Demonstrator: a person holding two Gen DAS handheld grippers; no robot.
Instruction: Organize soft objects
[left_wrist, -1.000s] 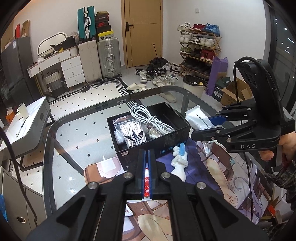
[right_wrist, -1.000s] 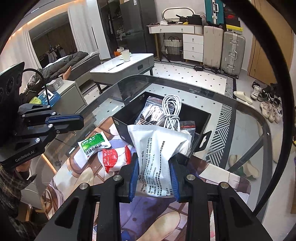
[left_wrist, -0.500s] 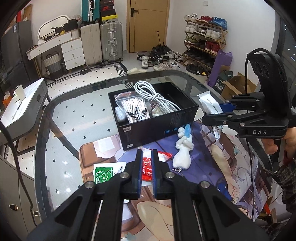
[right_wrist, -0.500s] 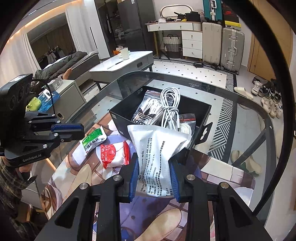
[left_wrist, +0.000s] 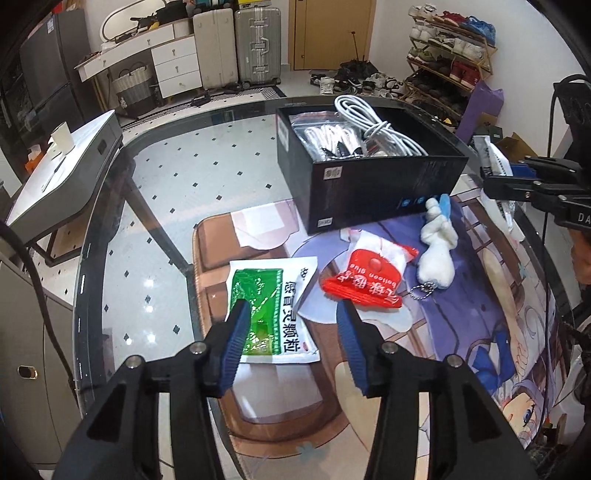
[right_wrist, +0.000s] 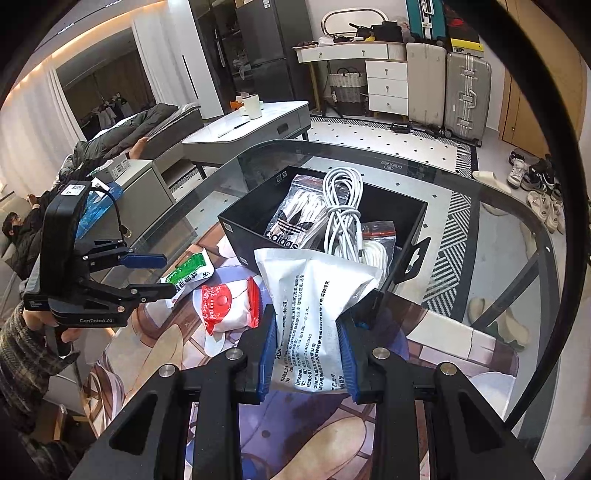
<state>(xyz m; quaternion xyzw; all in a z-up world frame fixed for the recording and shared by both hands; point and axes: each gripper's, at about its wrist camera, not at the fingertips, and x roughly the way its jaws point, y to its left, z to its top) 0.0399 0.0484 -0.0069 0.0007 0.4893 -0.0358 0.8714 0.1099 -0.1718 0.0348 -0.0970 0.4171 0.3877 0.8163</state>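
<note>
The left claw (left_wrist: 291, 317) hangs spread wide over the green sachet (left_wrist: 271, 308) lying flat on the surface (left_wrist: 147, 258); the right claw (right_wrist: 306, 338) pinches a white pouch (right_wrist: 314, 295) just before the black box (right_wrist: 413, 218); a red packet (left_wrist: 364, 273) lies beside the sachet.

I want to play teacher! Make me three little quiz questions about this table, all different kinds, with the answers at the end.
1. True or false: the left gripper is open above the green packet.
2. What does the right gripper hold? A) white pouch B) plush toy C) red packet
3. Fill in: the white cable lies inside the black ____.

Key: 1 true; 2 A; 3 box.
</note>
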